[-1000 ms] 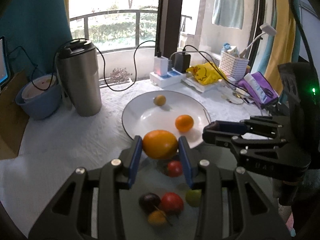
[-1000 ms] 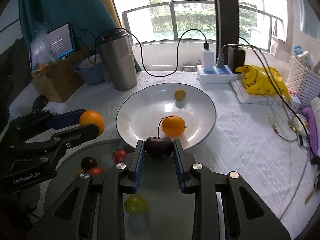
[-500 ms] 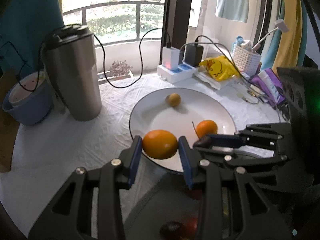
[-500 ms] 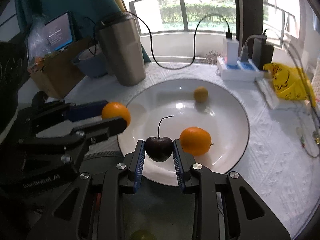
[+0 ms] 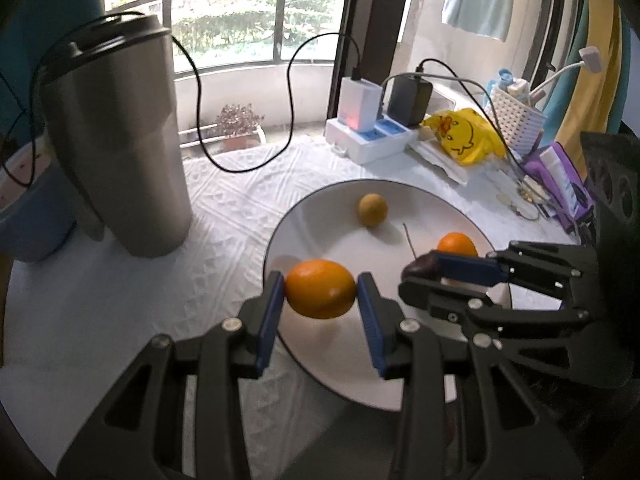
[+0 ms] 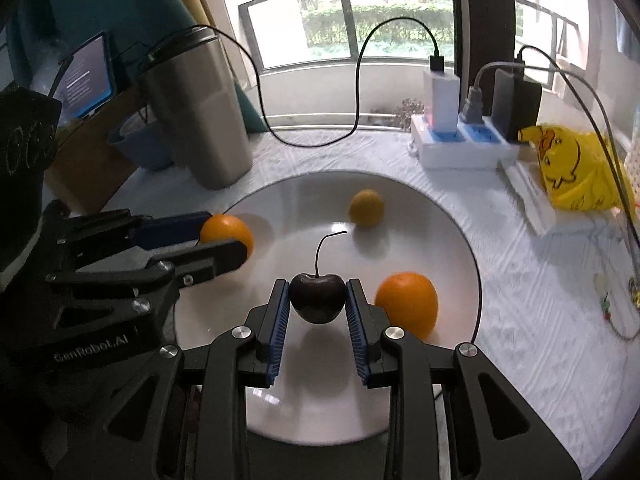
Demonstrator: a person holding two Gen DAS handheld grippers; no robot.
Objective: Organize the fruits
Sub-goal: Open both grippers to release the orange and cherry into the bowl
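My left gripper is shut on an orange and holds it over the near left rim of the white plate. My right gripper is shut on a dark cherry with its stem up, above the plate. On the plate lie a small yellow fruit at the far side and a second orange to the right of the cherry. The left gripper with its orange shows at the left in the right wrist view. The right gripper shows at the right in the left wrist view.
A steel tumbler stands left of the plate, with a blue bowl beyond it. A white power strip with chargers and black cables lies behind the plate. A yellow bag and a white basket are at the right.
Both grippers have moved forward with their fruit, from above the grey tray to above the white plate. The tray with the small fruits has dropped out of view.
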